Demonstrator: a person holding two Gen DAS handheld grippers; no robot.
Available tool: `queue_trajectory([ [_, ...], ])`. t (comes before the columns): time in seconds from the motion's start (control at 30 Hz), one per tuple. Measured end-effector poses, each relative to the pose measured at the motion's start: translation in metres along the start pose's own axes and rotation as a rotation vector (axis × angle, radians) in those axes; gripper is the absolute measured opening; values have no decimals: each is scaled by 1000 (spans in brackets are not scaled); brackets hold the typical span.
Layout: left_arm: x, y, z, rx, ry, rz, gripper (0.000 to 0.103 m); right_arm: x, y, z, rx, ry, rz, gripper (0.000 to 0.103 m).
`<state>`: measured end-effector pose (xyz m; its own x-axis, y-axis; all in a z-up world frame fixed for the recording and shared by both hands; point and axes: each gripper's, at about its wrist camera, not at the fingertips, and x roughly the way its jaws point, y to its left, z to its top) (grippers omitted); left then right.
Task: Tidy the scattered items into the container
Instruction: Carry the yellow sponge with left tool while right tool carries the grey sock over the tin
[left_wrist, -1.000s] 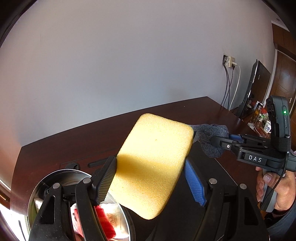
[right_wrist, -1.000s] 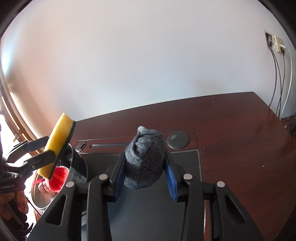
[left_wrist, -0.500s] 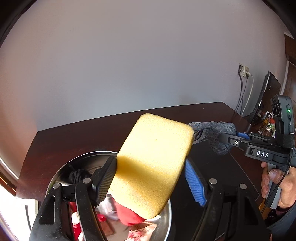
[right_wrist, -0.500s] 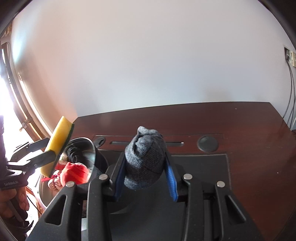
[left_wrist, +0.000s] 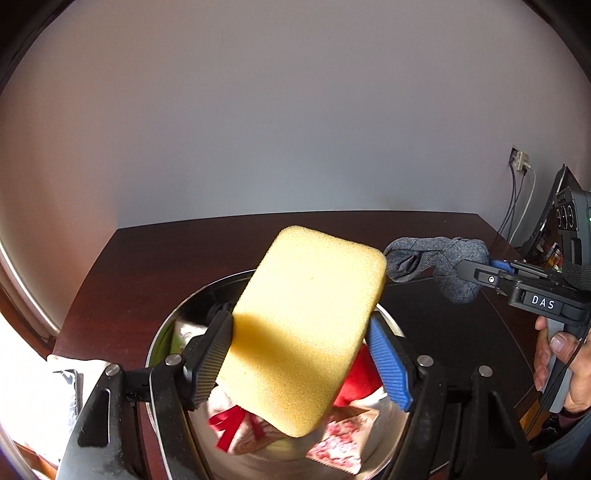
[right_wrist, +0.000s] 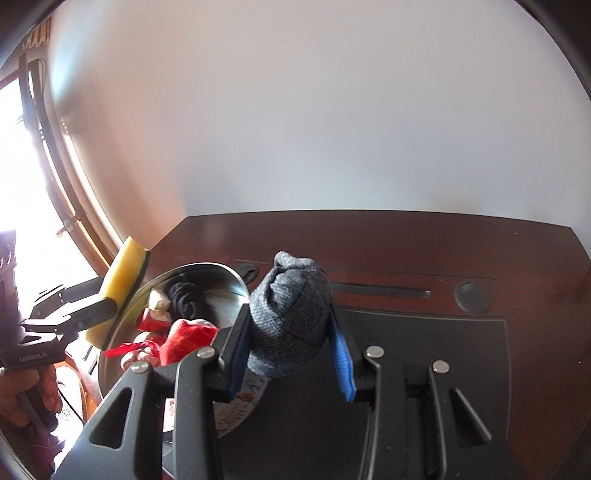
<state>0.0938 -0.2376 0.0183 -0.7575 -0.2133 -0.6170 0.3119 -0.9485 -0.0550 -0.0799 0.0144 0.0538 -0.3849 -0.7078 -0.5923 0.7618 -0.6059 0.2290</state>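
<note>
My left gripper (left_wrist: 299, 354) is shut on a yellow sponge (left_wrist: 306, 325) with a green scrub side and holds it above the steel bowl (left_wrist: 166, 332). The sponge also shows at the left of the right wrist view (right_wrist: 123, 280). My right gripper (right_wrist: 290, 339) is shut on a rolled grey sock (right_wrist: 288, 314), held above the black mat just right of the bowl (right_wrist: 221, 273). The sock also shows in the left wrist view (left_wrist: 443, 262). The bowl holds a red cloth (right_wrist: 184, 339), a dark bundle (right_wrist: 183, 299) and snack packets (left_wrist: 340, 439).
The bowl stands at the left end of a dark wooden desk (right_wrist: 443, 243), partly on a black mat (right_wrist: 424, 332). A cable port (right_wrist: 472, 295) and slot are set in the desk behind. A wall lies beyond, a bright window (right_wrist: 22, 184) to the left.
Both grippers have swung left with their loads. The sponge now hangs over the bowl, and the sock has come up beside the bowl's right rim.
</note>
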Motion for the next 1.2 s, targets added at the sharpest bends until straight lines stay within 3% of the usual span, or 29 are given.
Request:
queue_trajectory([
  [0.33,-7,46,-25,-72,18,51,74,18,42,-5,-57,29,49,40],
  [0.73,-3,57,-39,-93,36,63,74,20,77,-4,-114,35,94,41],
  [1.2,8,68,-52,-128,68,80,76,50,122,-15,-173,76,164,44],
])
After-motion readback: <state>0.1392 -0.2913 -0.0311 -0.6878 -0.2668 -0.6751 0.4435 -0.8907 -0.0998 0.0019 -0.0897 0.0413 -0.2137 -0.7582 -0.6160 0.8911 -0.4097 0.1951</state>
